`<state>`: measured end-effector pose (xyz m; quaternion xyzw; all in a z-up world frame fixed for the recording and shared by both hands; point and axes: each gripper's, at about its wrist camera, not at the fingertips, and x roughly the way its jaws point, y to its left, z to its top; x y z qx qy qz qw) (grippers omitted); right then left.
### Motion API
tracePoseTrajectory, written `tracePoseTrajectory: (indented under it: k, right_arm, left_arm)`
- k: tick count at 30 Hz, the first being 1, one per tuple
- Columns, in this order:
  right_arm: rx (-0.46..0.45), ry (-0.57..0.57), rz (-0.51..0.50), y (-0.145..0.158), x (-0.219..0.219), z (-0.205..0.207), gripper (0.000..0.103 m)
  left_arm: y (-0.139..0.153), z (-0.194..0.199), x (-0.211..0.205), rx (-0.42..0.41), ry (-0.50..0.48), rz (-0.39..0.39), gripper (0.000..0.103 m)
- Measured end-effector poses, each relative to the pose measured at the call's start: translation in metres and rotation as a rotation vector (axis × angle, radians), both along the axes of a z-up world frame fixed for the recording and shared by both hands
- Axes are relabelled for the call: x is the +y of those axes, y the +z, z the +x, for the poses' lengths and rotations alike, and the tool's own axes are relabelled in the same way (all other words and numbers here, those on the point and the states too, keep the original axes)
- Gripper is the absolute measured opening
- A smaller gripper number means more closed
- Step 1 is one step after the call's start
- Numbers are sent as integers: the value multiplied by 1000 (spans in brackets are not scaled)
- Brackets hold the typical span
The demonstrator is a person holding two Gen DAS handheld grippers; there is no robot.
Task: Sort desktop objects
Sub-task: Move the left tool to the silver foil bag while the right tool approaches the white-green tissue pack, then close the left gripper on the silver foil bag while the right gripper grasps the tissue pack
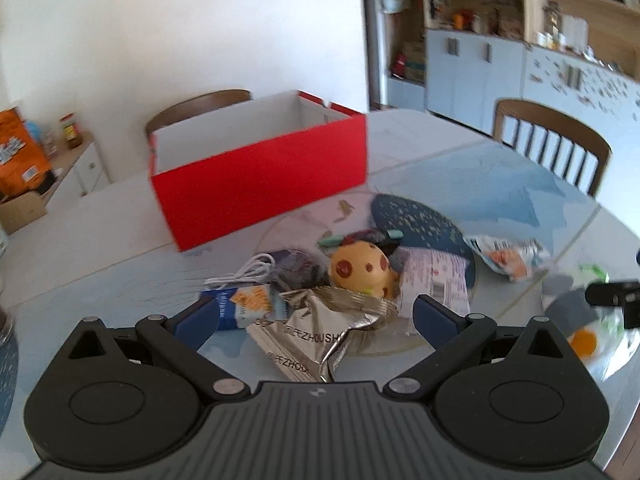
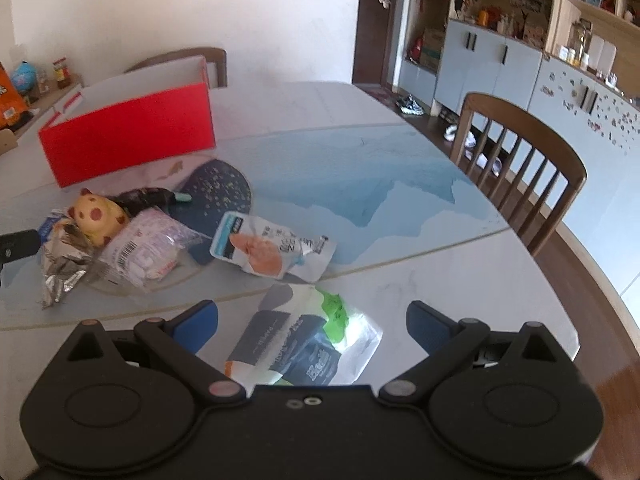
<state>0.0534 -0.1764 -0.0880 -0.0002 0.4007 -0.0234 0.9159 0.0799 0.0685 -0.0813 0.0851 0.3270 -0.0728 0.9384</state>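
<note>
The red box (image 1: 260,176) hides its own floor behind the near wall, so what's inside can't be told. The silver wrapper (image 1: 320,332) runs under the left tool's body, lower end out of sight. The yellow spotted toy (image 1: 360,272) covers part of a dark bundle (image 1: 298,270) behind it. In the right wrist view, the clear packet (image 2: 304,336) slips beneath the tool body, print too blurred to read. Shelf clutter (image 2: 504,16) is too small to identify.

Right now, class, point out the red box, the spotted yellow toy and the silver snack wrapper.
red box (image 1: 260,184), left wrist view, front wall.
spotted yellow toy (image 1: 360,270), left wrist view, rounded top.
silver snack wrapper (image 1: 320,328), left wrist view, crumpled middle.
</note>
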Motion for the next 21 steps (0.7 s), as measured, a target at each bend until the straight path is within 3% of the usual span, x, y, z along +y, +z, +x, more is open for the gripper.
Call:
tracePoseTrajectory:
  k: [11,21]
  right_arm:
    - [80,-62,24,-21,5,9,101]
    - [125,-64,31,-30,11,13,95]
  left_arm:
    - [-25,20,9,36,-50,12,102]
    - [-45,37,14,74,-105,43,95]
